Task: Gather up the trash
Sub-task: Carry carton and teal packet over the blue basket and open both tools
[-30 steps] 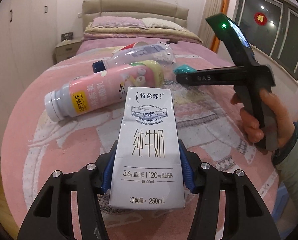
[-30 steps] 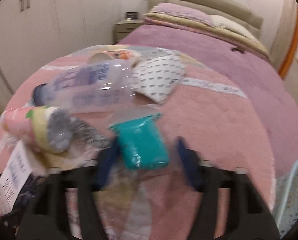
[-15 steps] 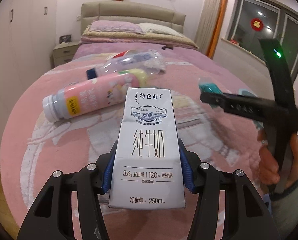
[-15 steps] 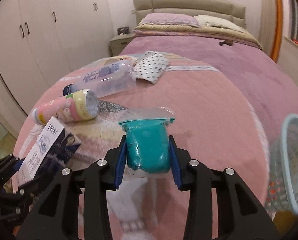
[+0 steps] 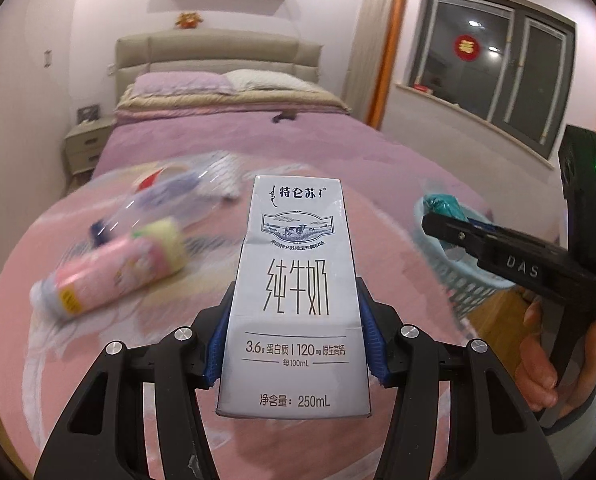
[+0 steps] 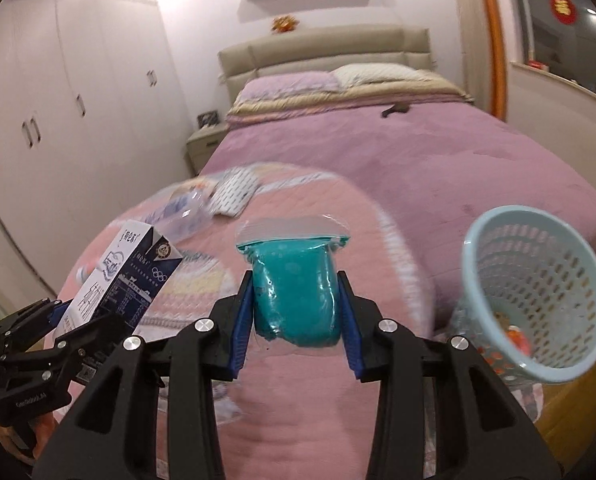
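Upright white milk carton (image 5: 293,300) and teal pouch (image 6: 295,294), both clamped.

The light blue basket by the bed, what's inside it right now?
Inside the light blue basket, something red-orange lies at the bottom, too small to identify. The near wall covers the rest of the floor.

Your left gripper (image 5: 293,344): black plastic frame, blue ribbed pads (image 5: 217,344), silver screws along arms. Right gripper (image 6: 295,320): same black build, blue pads, silver screws, "DAS" lettering, green light on handle. Your right hand (image 5: 538,364): bare skin, grey sleeve cuff.
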